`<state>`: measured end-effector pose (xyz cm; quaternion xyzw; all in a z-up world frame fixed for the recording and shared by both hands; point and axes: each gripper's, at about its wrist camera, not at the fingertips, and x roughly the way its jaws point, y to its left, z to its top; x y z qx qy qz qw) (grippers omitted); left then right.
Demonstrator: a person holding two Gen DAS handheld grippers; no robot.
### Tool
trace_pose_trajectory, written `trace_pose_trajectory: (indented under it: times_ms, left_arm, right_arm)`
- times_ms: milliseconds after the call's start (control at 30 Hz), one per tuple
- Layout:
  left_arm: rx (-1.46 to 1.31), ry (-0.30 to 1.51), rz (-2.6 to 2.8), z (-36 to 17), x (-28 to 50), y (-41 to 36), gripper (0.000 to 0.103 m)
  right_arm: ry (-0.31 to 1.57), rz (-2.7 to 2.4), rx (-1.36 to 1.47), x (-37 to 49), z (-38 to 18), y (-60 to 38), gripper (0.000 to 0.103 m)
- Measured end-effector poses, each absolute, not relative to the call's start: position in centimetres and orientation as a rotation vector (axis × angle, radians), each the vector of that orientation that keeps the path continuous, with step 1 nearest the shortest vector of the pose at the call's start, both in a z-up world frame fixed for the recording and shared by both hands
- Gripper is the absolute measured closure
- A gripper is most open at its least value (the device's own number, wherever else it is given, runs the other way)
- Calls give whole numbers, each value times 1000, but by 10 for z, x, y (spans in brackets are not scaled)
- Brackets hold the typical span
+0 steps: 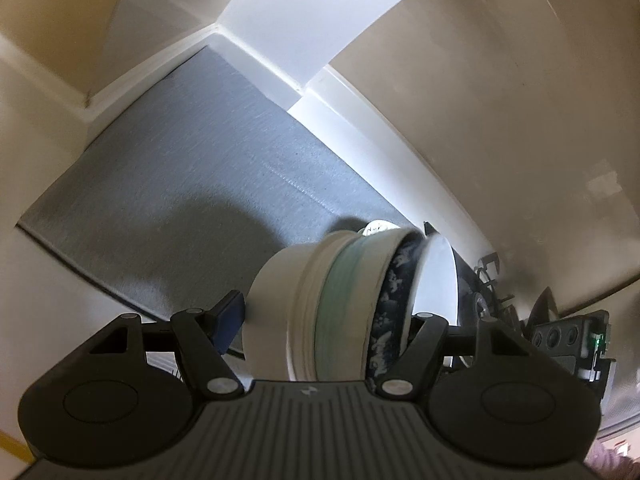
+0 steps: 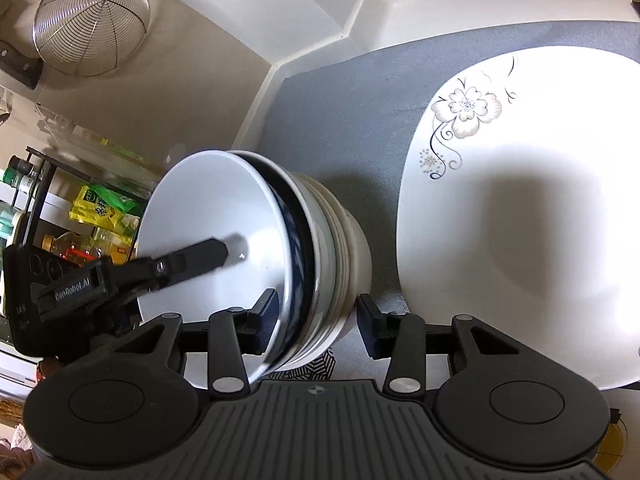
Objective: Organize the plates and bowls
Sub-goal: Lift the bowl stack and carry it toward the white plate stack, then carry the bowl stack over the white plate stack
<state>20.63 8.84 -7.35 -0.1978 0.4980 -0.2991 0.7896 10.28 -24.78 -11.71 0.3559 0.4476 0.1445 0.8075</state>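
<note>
A grey mat (image 1: pixel 180 200) covers most of the bench (image 1: pixel 56 276) and runs into a corner of pale walls. On the mat, at the right of the right wrist view, lies a large white plate (image 2: pixel 520 220) with rounded corners and a flower printed near its rim.

Just beside the plate, held off the mat and tipped onto its side, is the stack of bowls (image 2: pixel 224 208). The bowls sit nested one inside the other. The open mouth of the white top bowl faces away from the plate, and the foot of the bottom bowl faces towards it. In the left wrist view the stack (image 1: pixel 320 300) shows a white bowl, a pale green one and a dark blue patterned one.

A wire strainer (image 2: pixel 90 20) hangs on the wall above a dark rack (image 2: pixel 36 184) of bottles and packets.

The left hand-held gripper (image 1: pixel 328 312) is clamped on the stack end to end. One finger (image 2: pixel 200 258) reaches into the top bowl and the other sits against the foot of the bottom bowl.

The right hand-held gripper (image 2: pixel 316 312) has its fingers either side of the stack's lower edge. Whether its pads press on the bowls cannot be told.
</note>
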Motion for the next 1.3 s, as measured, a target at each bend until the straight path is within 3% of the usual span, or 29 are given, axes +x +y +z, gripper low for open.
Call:
trace_pose_trajectory:
  times_ms: [267, 333, 767, 867, 1033, 1300]
  left_arm:
    - [-460, 1117, -628, -92, 212, 87, 30]
    - [-516, 1132, -639, -93, 215, 91, 30]
    - [-508, 1173, -565, -116, 218, 95, 32]
    - [-512, 1190, -536, -124, 218, 98, 32]
    - [-526, 1225, -514, -135, 222, 101, 32]
    - [-536, 1228, -522, -140, 223, 107, 25]
  right_arm:
    - [1020, 286, 802, 103, -136, -241, 60]
    - [1044, 253, 784, 107, -140, -242, 68]
    - [1059, 230, 815, 114, -146, -242, 68]
    - [1053, 223, 816, 114, -146, -240, 65]
    - [1035, 233, 813, 119, -144, -237, 53]
    - [1041, 224, 795, 127, -142, -233, 50]
